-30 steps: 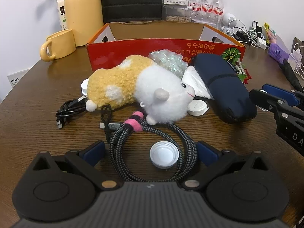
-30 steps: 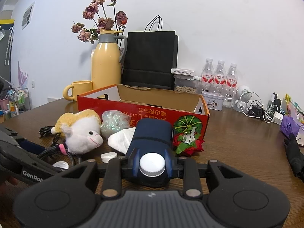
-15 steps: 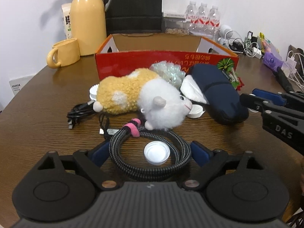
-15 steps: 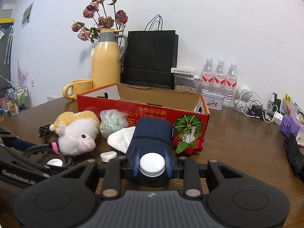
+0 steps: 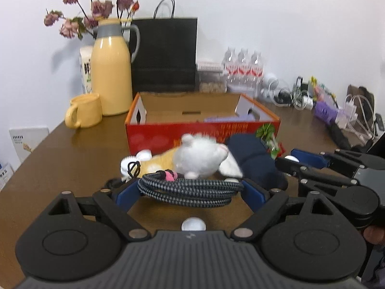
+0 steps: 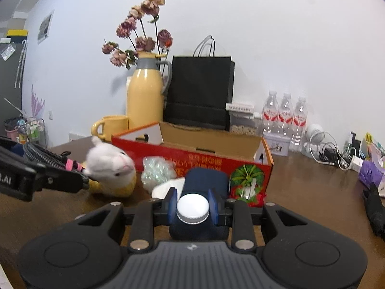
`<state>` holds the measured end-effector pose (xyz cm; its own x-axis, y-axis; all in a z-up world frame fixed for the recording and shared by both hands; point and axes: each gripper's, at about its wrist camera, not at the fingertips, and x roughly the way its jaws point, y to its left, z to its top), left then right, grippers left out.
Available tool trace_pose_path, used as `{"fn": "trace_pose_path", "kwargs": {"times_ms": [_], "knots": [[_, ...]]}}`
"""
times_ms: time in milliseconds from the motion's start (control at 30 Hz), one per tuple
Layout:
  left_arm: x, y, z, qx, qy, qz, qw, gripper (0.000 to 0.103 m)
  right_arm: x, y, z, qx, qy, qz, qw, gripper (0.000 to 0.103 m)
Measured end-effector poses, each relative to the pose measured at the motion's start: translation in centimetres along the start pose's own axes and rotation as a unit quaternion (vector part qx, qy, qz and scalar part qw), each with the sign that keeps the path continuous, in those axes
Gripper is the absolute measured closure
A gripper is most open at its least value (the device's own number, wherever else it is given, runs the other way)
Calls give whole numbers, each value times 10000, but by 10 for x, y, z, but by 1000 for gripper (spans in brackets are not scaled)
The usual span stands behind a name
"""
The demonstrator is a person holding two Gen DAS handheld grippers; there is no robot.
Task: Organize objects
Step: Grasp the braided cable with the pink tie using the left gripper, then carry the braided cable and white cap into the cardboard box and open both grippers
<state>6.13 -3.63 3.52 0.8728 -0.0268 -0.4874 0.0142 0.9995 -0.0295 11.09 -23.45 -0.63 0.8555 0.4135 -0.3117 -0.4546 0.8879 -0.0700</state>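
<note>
Your left gripper [image 5: 191, 192] has the coiled braided cable [image 5: 190, 190] between its blue fingers [image 5: 125, 193]; they have just closed in a little and now press on either side of the coil, which sits lifted off the worktop [image 5: 72, 159], its pink tie [image 5: 169, 175] on top. From your right wrist camera the same coil shows at the left edge, raised in front of the plush sheep [image 6: 112, 167]. Below the coil a small white cap [image 5: 193, 224] lies on the wood, close to the gripper body. The plush sheep lies on its side just beyond the cable, and next to it rests the dark navy pouch [image 5: 255, 161]. Your right gripper [image 6: 192, 207] has its fingers drawn in on a white bottle cap [image 6: 192, 208], pinching it from both sides above the navy pouch. Behind all this stands the open red cardboard box [image 5: 202, 130]; a crinkly clear bag [image 6: 158, 169] and a white wad [image 6: 167, 187] lie against its front. Further back are a yellow mug [image 5: 83, 110], a yellow thermos jug [image 5: 110, 72] with dried flowers [image 5: 91, 12], and a black paper bag [image 5: 166, 53].
</note>
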Motion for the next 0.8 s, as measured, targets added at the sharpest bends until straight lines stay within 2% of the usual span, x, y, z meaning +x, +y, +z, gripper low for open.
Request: {"fn": "trace_pose_path", "kwargs": {"times_ms": [467, 800], "knots": [[-5, 1, 25, 13, -428, -129, 9990, 13, 1, -1, 25, 1, -266, 51, 9996, 76], [41, 9, 69, -61, -754, -151, 9970, 13, 48, -11, 59, 23, -478, -45, 9988, 76]]}}
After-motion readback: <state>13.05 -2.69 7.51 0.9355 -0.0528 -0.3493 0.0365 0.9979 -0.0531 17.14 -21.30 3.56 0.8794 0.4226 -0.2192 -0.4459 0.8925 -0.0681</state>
